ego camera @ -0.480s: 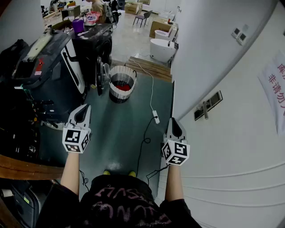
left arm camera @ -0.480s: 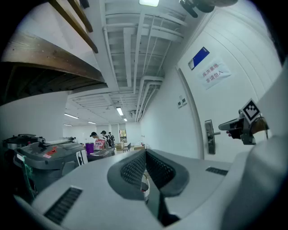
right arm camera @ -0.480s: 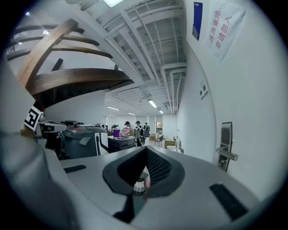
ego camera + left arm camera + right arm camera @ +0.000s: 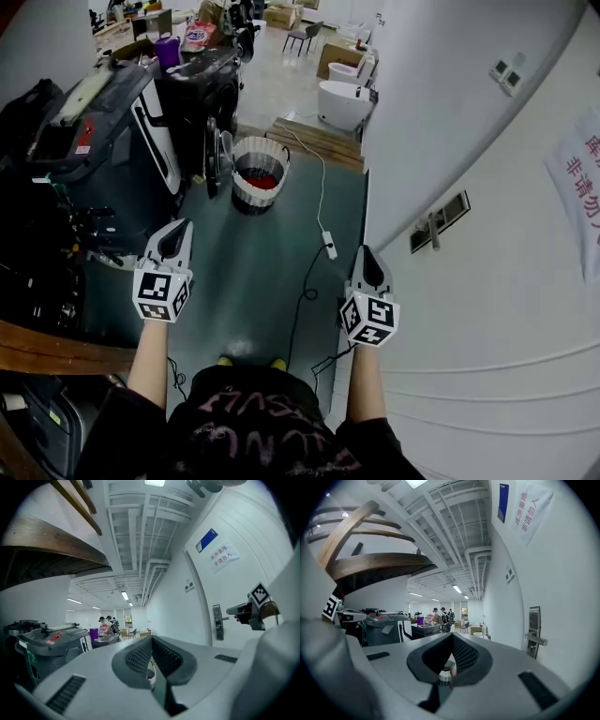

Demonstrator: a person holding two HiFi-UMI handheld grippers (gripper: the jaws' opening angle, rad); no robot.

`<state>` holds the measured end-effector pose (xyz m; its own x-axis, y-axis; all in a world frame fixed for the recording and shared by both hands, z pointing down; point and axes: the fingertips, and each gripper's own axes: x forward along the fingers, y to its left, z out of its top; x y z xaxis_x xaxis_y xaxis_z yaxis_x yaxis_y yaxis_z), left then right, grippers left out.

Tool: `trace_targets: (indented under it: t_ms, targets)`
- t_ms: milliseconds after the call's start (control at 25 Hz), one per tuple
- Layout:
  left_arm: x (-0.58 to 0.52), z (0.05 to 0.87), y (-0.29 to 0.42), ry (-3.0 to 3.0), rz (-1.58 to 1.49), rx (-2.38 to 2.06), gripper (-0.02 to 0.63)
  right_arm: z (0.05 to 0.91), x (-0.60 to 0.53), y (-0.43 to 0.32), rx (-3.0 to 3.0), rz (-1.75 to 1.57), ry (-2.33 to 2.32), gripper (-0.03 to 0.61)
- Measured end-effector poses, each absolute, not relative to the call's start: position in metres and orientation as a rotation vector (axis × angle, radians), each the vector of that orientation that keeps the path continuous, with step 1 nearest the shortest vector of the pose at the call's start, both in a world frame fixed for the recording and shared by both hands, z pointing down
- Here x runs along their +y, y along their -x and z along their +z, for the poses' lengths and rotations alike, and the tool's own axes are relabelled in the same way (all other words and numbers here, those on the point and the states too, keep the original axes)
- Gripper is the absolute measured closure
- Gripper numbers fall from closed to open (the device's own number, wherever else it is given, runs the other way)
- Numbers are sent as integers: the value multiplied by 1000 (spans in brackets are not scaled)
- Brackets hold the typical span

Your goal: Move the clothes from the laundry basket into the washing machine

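Note:
A white slatted laundry basket (image 4: 259, 174) stands on the grey floor ahead, with red clothes (image 4: 262, 181) in its bottom. Left of it a dark washing machine (image 4: 199, 92) has its round door (image 4: 215, 159) swung open toward the basket. My left gripper (image 4: 172, 246) and right gripper (image 4: 367, 270) are held level in front of me, well short of the basket, both shut and empty. In the left gripper view the jaws meet at the left gripper's tip (image 4: 152, 654); the right gripper's tip (image 4: 451, 660) looks the same in its own view.
A white wall with a door handle (image 4: 433, 225) runs along the right. A white cable with a power strip (image 4: 329, 246) lies on the floor between me and the basket. Dark appliances (image 4: 66, 159) line the left side. A white tub (image 4: 340, 101) and cardboard boxes (image 4: 336, 54) stand farther back.
The view has shifted slightly forward, so the basket and washer sit a touch lower in the frame. Both grippers keep their places and stay shut.

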<state>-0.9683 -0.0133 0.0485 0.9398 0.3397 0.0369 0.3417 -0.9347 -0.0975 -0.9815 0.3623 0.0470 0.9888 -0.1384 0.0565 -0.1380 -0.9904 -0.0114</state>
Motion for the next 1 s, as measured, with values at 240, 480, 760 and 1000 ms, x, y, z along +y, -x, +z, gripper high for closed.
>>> trace_targets:
  t_ms: [240, 480, 760, 1000]
  targets:
    - [-12, 46, 970, 2995, -17, -516, 603, 44, 357, 982, 233, -73, 3112, 574]
    - [-16, 46, 969, 3015, -24, -511, 548, 43, 352, 980, 280, -62, 3099, 515]
    - [-12, 47, 967, 3010, -38, -521, 384, 44, 345, 974, 343, -61, 3091, 303]
    - [-9, 48, 965, 3011, -44, -525, 334, 48, 344, 973, 366, -74, 3081, 226]
